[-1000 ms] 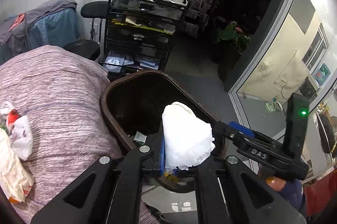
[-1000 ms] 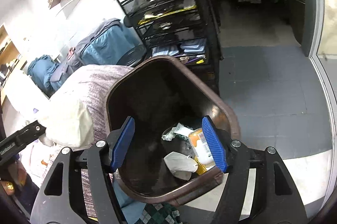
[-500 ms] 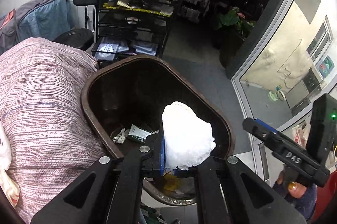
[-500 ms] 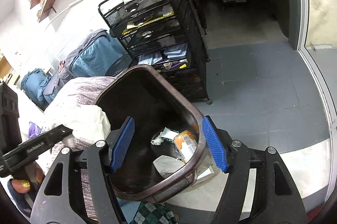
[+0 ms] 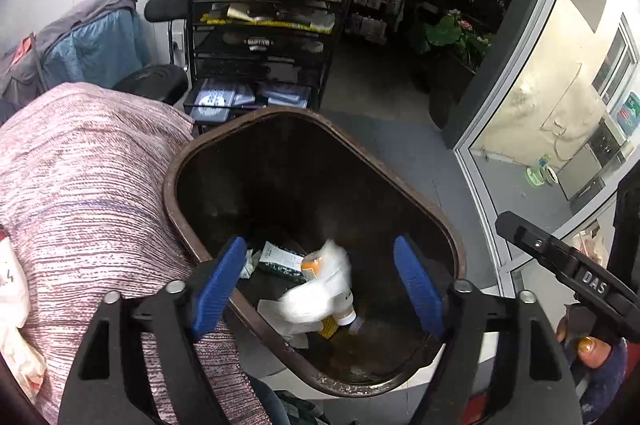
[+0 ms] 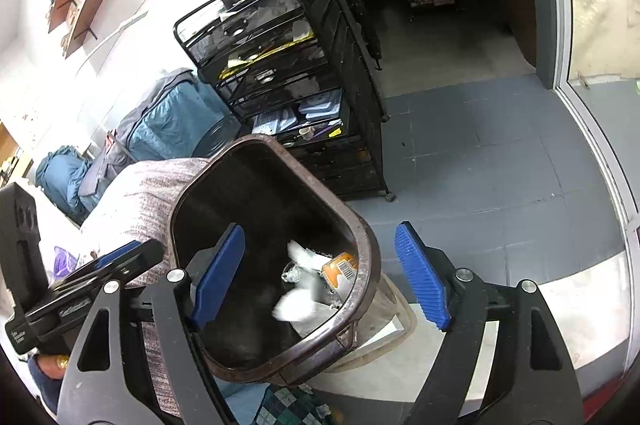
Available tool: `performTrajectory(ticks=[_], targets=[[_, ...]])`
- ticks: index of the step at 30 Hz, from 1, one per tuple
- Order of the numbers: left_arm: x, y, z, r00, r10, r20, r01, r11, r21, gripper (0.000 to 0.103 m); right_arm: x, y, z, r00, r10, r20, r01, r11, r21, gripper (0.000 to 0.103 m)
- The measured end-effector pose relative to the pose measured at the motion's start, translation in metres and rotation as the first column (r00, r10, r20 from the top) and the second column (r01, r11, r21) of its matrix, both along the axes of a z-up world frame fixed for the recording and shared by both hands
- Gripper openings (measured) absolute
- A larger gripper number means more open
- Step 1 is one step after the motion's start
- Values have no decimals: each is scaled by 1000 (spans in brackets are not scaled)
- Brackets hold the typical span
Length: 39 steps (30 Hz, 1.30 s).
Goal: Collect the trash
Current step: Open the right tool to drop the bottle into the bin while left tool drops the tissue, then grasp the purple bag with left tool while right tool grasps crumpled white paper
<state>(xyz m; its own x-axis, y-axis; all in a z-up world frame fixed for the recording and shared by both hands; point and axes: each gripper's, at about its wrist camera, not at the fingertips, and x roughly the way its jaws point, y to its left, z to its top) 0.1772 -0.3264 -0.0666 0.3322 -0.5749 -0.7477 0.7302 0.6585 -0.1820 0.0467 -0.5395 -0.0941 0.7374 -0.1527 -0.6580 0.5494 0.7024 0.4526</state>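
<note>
A brown trash bin (image 5: 176, 209) stands open below both grippers, with wrappers and an orange-labelled bottle (image 5: 314, 263) at its bottom. My left gripper (image 5: 318, 289) hangs over the bin with its jaws opening, and its blue pads touch nothing. A white paper wad (image 5: 320, 293), blurred, is falling into the bin beneath it. In the right wrist view the same wad (image 6: 294, 307) lies inside the bin (image 6: 362, 225). My right gripper (image 6: 320, 281) is also opening over the bin's near rim and grips nothing. The left gripper's body (image 6: 80, 289) shows at that view's left edge.
A black mesh drawer cart (image 5: 264, 37) with bottles on top stands behind the bin. A pink striped cloth (image 5: 80, 185) covers the surface to the left, with more paper trash (image 5: 12, 289) at its edge. Grey tiled floor (image 6: 480, 165) and a glass door (image 5: 540, 105) lie to the right.
The left jaws have sprung apart and let go of the white wad, which has dropped into the bin. The right jaws have widened a little, and the right gripper has drifted sideways.
</note>
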Motion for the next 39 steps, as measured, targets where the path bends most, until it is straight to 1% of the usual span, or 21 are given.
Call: performTrajectory(ticks=[2,4,5,7,10,15,18,23,30,34,39], targets=[[-4,1,6,1000,-2,13,2,1000,-17,88,-1,-1,0,1000,-5,1,5,1000,0,80],[-9,3,11,999,-10,36,11,1000,-28,91,-1,0,0,1000,-3,3,3,1000,0,80],[-12,4,14,998,-14,55,16,1000,-26,94,-1,-1,0,1000,-4,3,4,1000,1,80],[-17,6,18,996,-12,90,14,1000,-19,97,-1,0,0,1000,0,5,0,1000,3,81],[-20,12,24,994,1,111,2,1000,-27,97,0,3,2,1000,5,13,-5,1000,1,81],[-28,31,37,990,32,137,-23,998,-65,97,2,8,3,999,21,28,-21,1000,1,81],[-34,45,47,984,56,168,-43,996,-83,97,7,17,4,998,51,36,-51,999,-2,81],[-41,68,58,978,90,188,-69,991,-115,97,17,36,6,993,107,58,-107,994,-7,81],[-53,105,61,957,147,249,-126,987,-98,97,36,75,13,975,212,65,-209,977,-47,81],[-52,127,57,953,185,240,-165,981,-100,97,48,102,20,959,274,68,-269,960,-76,81],[-51,156,49,938,243,249,-230,970,-79,97,65,136,27,934,350,66,-343,934,-101,81]])
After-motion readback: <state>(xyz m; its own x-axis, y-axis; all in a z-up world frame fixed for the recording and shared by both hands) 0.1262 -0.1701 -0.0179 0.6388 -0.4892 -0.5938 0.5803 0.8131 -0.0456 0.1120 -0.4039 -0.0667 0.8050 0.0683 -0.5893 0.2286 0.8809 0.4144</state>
